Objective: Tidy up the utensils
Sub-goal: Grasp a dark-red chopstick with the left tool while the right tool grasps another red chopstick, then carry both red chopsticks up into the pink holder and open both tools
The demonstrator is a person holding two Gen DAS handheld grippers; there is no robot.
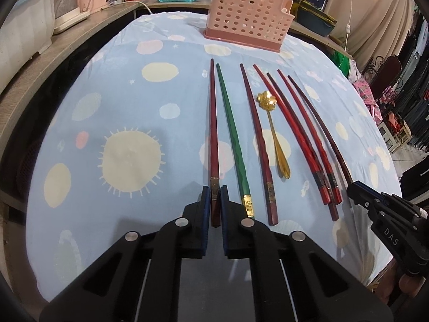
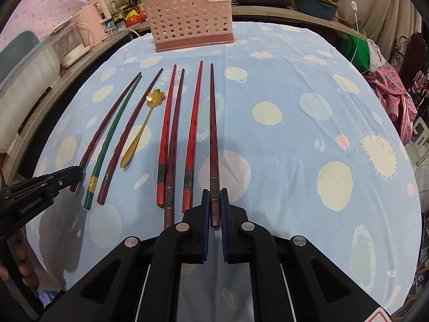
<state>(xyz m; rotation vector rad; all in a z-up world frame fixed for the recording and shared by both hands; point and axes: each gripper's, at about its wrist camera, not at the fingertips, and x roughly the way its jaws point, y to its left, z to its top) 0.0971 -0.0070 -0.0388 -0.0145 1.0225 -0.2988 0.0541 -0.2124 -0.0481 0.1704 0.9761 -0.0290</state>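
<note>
You had both grippers clamped at once: your left gripper (image 1: 215, 196) was pinched narrow on the dark-red chopstick (image 1: 213, 123) farthest to the holder's left, and your right gripper (image 2: 214, 200) was pinched on the dark chopstick (image 2: 213, 134) at the opposite end of the row, each gripping near the butt end farthest from the pink holder (image 1: 245, 20). That was where trouble could have started — held so close to one end, each long stick could have swung or slipped between the pads on lifting, and its tip could have dragged the cloth or knocked the green chopstick (image 1: 233, 136) lying just beside it. Tilted, a stick might also have caught the holder's rim instead of dropping in. The gold spoon (image 1: 273, 136) and the other chopsticks lay flat between your two, well short of the holder. Only the right wrist view showed your fingers (image 2: 22, 257) on the left handle; only the left wrist view showed the tight red cluster crossing near its butts.
</note>
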